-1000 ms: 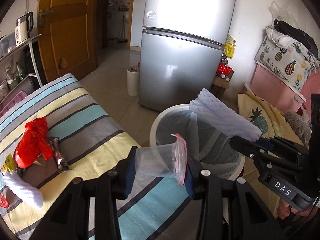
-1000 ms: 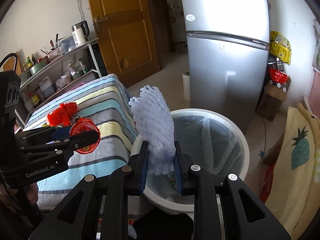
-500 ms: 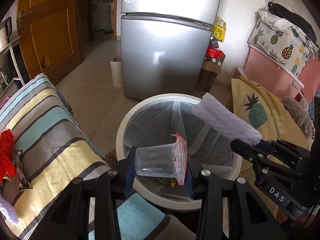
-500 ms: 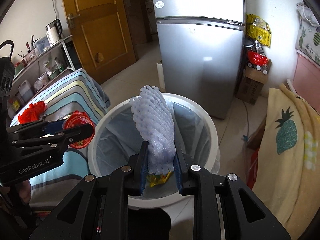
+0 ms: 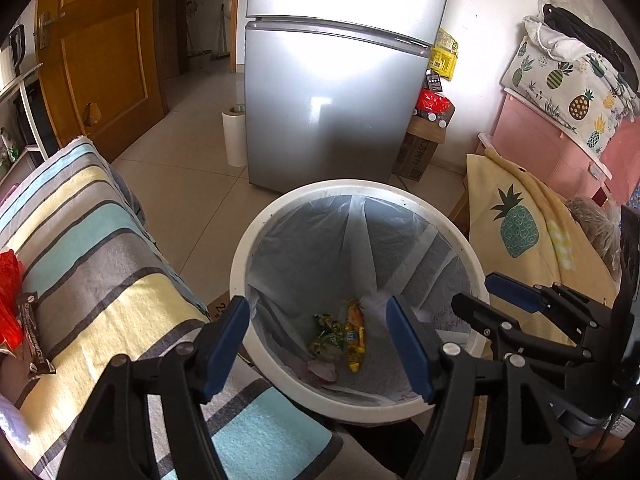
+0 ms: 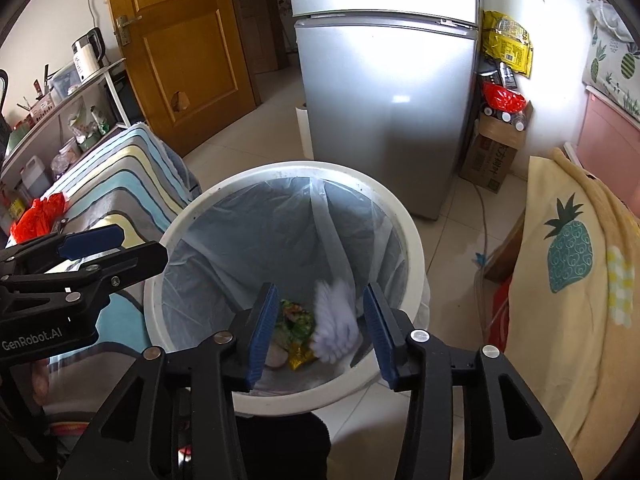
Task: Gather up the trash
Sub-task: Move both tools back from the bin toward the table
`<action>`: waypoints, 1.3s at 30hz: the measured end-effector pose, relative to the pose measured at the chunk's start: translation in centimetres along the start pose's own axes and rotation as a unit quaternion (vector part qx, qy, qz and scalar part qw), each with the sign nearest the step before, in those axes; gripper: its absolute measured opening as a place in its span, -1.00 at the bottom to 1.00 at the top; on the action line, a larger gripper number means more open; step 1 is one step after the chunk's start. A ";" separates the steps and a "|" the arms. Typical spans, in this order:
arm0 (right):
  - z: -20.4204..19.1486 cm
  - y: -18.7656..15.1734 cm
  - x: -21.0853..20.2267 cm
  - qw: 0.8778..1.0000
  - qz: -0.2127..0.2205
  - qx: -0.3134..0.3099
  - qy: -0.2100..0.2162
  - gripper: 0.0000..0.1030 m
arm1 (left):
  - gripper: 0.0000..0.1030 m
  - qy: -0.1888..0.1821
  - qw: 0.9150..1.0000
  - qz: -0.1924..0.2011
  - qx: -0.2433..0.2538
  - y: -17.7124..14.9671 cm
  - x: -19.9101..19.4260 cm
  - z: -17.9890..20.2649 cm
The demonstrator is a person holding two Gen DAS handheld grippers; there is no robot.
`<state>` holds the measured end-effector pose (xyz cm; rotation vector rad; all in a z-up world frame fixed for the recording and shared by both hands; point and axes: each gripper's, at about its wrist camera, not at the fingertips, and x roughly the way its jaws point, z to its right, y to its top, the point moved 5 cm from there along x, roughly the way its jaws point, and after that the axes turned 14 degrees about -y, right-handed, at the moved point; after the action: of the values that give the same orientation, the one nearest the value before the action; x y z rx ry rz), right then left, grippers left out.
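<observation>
A white trash bin [image 5: 360,196] with a clear liner stands on the floor below both grippers. My left gripper [image 5: 320,340] hangs over it with its jaws opening and nothing between the blue pads. Green and yellow wrappers [image 5: 340,334] lie at the bottom beside a pale shape [image 5: 322,370] that may be the plastic cup. My right gripper [image 6: 320,332] is opening too. The white foam net [image 6: 334,322] is blurred and loose between its pads, dropping into the bin [image 6: 296,168]. A red bag [image 5: 10,292] and a dark wrapper [image 5: 34,336] lie on the striped bed.
The striped bed [image 5: 100,260] borders the bin on the left and a yellow pineapple blanket [image 5: 520,232] on the right. A silver fridge [image 5: 340,100] stands behind, with a paper roll [image 5: 234,136] and a cardboard box [image 5: 424,148] beside it. A shelf with a kettle [image 6: 88,56] is far left.
Both grippers moved over the bin and opened. The plastic cup left the left gripper, and the foam net slipped out of the right one and is falling.
</observation>
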<state>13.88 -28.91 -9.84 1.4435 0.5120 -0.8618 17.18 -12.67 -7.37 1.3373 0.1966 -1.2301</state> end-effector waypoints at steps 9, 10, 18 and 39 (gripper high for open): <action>-0.7 -0.1 -0.9 1.000 0.008 -0.001 -0.001 -0.10 | 0.41 0.005 1.000 0.016 -0.005 -0.2 -1.6 -0.4; -0.8 -0.1 -1.1 1.000 0.011 0.000 -0.001 -0.10 | 0.41 0.006 1.000 0.018 -0.006 -0.2 -1.8 -0.4; -1.4 -0.2 -2.4 1.000 0.028 0.007 0.001 -0.10 | 0.41 0.032 0.999 0.042 -0.002 -1.1 -4.1 -0.7; -8.2 -0.2 -8.0 0.992 0.100 -0.040 0.061 -0.09 | 0.41 0.105 0.986 0.119 -0.045 -5.2 -12.9 -5.1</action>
<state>10.39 -19.26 -4.66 1.4523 0.4782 -0.5893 10.52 -0.22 -2.83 1.3671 0.2317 -0.8717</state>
